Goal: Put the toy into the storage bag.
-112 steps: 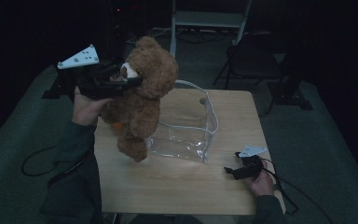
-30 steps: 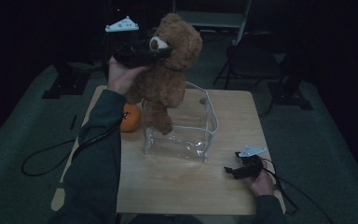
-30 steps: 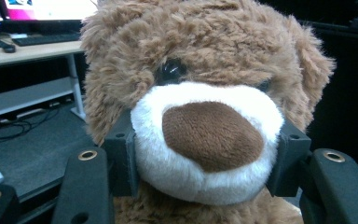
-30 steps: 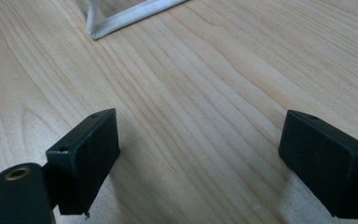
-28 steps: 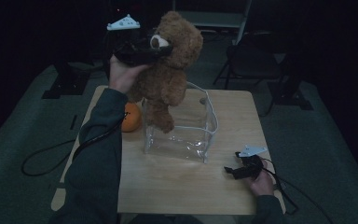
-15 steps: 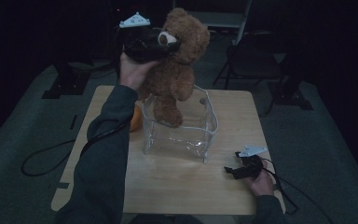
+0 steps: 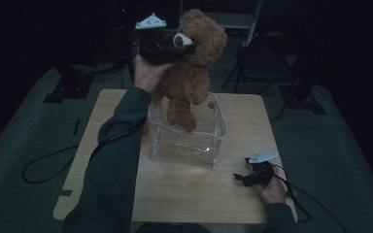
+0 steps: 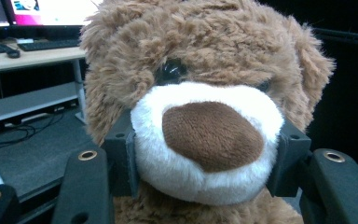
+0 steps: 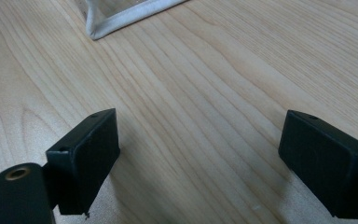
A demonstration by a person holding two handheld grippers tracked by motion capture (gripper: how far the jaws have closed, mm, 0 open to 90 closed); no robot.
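A brown teddy bear [image 7: 194, 73] hangs above a clear plastic bag-like bin [image 7: 187, 141] on the wooden table [image 7: 252, 126]; its feet dip just inside the bin's rim. My left gripper [image 7: 177, 46] is shut on the bear's white snout [image 8: 205, 140], one black pad on each side of it. My right gripper [image 7: 245, 178] rests low on the table at the front right, jaws open with bare wood [image 9: 200, 121] between them. A white-edged corner of the bin [image 9: 121, 21] lies ahead of it.
A folding chair [image 7: 267, 58] and stand legs [image 7: 68, 87] stand on the dark floor behind the table. A black cable [image 7: 53, 160] trails off the table's left side. Desks with monitors [image 8: 37, 9] sit beyond the bear.
My left gripper has carried the bear to the right and slightly down, from beside the bin to over it, so its feet now hang inside. The orange is now hidden. The right gripper stayed put.
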